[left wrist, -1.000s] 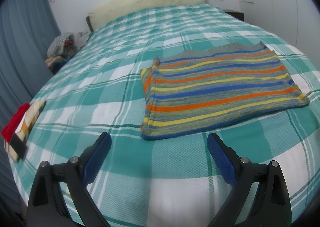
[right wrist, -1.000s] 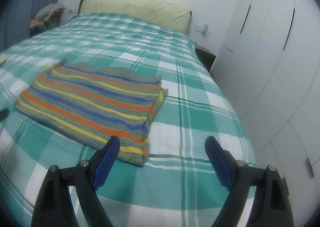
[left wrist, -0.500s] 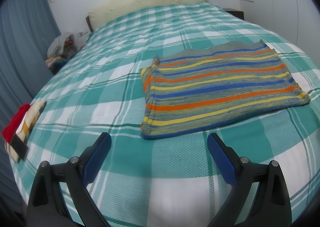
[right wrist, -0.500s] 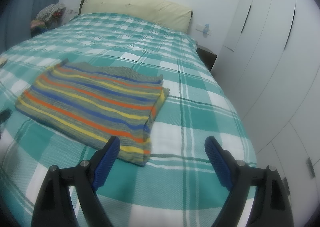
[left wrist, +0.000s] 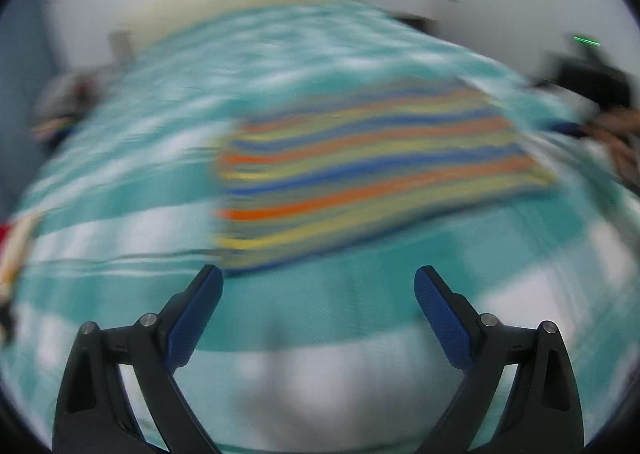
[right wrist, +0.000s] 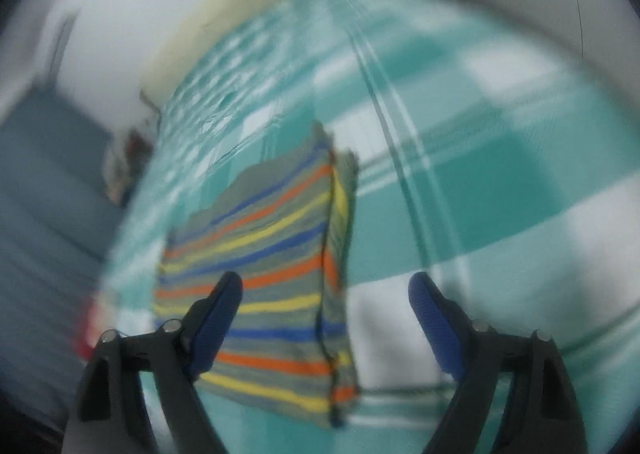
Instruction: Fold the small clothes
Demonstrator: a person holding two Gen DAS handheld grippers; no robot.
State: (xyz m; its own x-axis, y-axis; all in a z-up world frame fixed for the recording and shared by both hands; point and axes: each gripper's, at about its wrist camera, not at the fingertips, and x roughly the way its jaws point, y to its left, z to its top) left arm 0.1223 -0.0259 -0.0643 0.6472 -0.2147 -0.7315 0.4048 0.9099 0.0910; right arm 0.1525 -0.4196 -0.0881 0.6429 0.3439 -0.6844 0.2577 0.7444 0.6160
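Checked bedding (left wrist: 132, 157) covers the bed, and the striped garment (left wrist: 372, 173) lies flat on it, already folded into a rectangle, right of centre in the left view; both views, sharp half a second ago, are now smeared; the right gripper (right wrist: 324, 286) has swung and rolled so the garment's right edge sits between its wide, empty jaws, which have just closed a little; the left gripper (left wrist: 318, 286) hangs wide and empty just short of the near edge; a next fold looks imminent.
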